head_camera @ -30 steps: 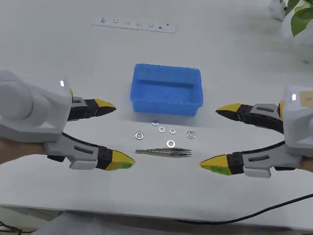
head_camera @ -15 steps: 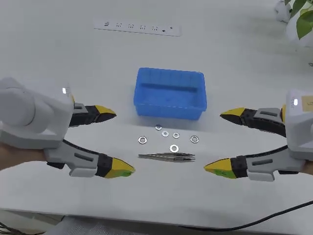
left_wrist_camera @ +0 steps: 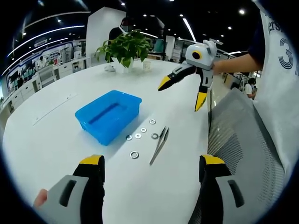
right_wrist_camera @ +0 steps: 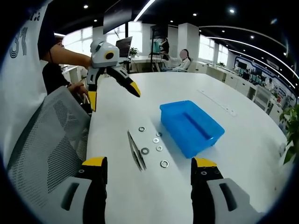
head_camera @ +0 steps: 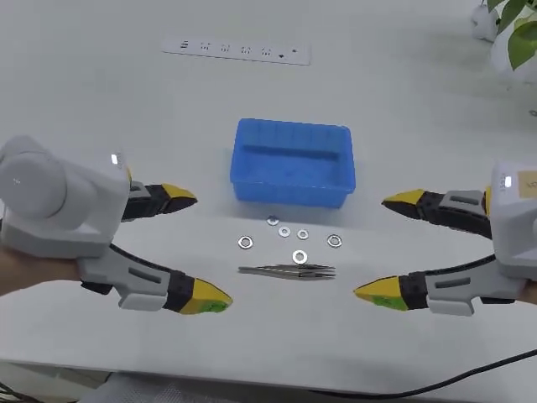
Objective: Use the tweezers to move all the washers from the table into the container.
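The left gripper [head_camera: 195,248] and the right gripper [head_camera: 388,248] hover low over the table [head_camera: 101,126], facing each other, each with its jaws spread wide and holding nothing. Between the 2, level with their nearer tips, the tweezers [head_camera: 287,269] lie flat.

Picking them up looks like the step in hand. A good grasp would come in low and straddle the thin arms near their middle. It should close gently, so that the same squeeze can later pinch the points.

Just past the tweezers, 6 washers [head_camera: 299,256] lie scattered. The closest lies just beside the tweezers, so a sloppy sweep could knock it away.

Beyond them, midway between the grippers' farther tips, stands the blue container [head_camera: 289,191], with no washers visible inside. A power strip [head_camera: 243,52] lies farthest off.
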A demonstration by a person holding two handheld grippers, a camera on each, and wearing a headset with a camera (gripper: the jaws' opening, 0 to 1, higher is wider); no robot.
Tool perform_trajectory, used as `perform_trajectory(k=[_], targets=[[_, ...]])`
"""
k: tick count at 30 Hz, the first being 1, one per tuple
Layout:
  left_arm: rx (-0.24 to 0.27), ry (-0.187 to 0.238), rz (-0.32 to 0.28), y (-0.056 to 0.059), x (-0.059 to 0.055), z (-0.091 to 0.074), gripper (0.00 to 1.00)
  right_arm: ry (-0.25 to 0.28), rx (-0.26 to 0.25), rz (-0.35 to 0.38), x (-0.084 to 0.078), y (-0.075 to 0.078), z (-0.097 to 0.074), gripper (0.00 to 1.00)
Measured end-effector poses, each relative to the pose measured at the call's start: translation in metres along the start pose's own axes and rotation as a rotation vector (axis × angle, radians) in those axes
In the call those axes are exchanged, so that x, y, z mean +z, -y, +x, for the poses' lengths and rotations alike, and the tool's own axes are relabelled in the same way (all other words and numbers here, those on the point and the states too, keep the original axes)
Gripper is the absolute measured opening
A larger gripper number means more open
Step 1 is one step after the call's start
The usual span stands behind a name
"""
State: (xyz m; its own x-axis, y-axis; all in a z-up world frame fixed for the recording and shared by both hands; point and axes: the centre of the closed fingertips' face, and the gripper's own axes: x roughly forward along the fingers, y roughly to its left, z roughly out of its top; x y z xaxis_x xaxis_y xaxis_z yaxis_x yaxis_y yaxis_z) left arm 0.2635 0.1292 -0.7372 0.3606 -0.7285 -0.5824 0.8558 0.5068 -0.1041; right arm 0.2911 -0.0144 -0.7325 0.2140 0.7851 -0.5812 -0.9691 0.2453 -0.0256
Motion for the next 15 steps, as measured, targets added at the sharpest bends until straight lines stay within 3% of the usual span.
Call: perform_trajectory(k=[15], targets=[[0.012,0.003,-0.006,-0.0001,-0.0001,-0.0013,0.90,-0.005,-0.001,0.005,0.0003,0.0006,0.0006,0.74]])
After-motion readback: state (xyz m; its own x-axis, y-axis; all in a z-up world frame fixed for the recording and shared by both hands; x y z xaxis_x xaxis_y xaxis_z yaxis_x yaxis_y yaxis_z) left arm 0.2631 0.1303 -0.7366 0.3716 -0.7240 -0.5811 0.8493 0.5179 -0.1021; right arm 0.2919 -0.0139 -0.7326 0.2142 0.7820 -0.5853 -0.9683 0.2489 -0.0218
